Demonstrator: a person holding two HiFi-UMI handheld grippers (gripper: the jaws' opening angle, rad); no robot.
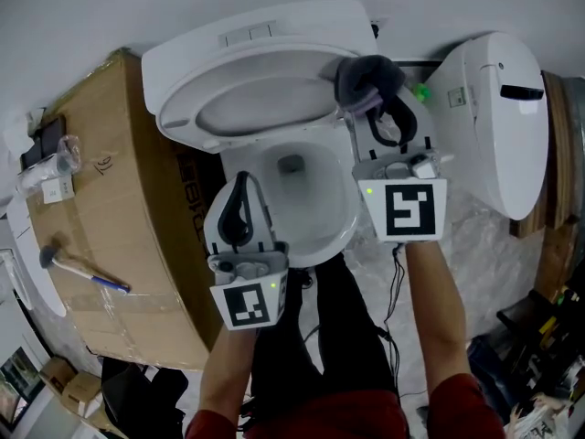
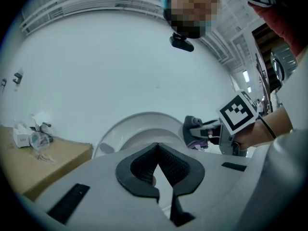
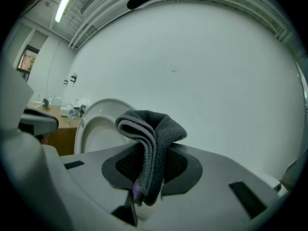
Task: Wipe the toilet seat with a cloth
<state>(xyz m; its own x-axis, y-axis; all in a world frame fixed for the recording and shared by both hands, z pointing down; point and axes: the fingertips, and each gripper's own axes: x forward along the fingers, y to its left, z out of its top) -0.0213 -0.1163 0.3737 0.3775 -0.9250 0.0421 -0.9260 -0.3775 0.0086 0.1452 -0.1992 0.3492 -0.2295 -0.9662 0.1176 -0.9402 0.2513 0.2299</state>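
A white toilet (image 1: 331, 234) stands below me with its lid (image 1: 256, 99) raised toward the wall and the bowl showing. My right gripper (image 1: 373, 108) is over the bowl's back right rim, shut on a folded dark grey cloth (image 1: 366, 77). In the right gripper view the cloth (image 3: 150, 129) drapes over the jaws, a purple edge hanging low. My left gripper (image 1: 241, 190) hovers over the bowl's front left rim, shut with nothing in it. The left gripper view shows its pads (image 2: 144, 165) closed together, the raised lid (image 2: 144, 129) and the right gripper (image 2: 199, 134) beyond.
A large cardboard box (image 1: 110, 218) stands left of the toilet, with a hammer (image 1: 78, 265) and small items (image 1: 50, 167) on top. A second white toilet-like unit (image 1: 498, 117) stands at the right. Clear plastic sheeting (image 1: 484, 245) and a cable (image 1: 395, 282) lie on the floor.
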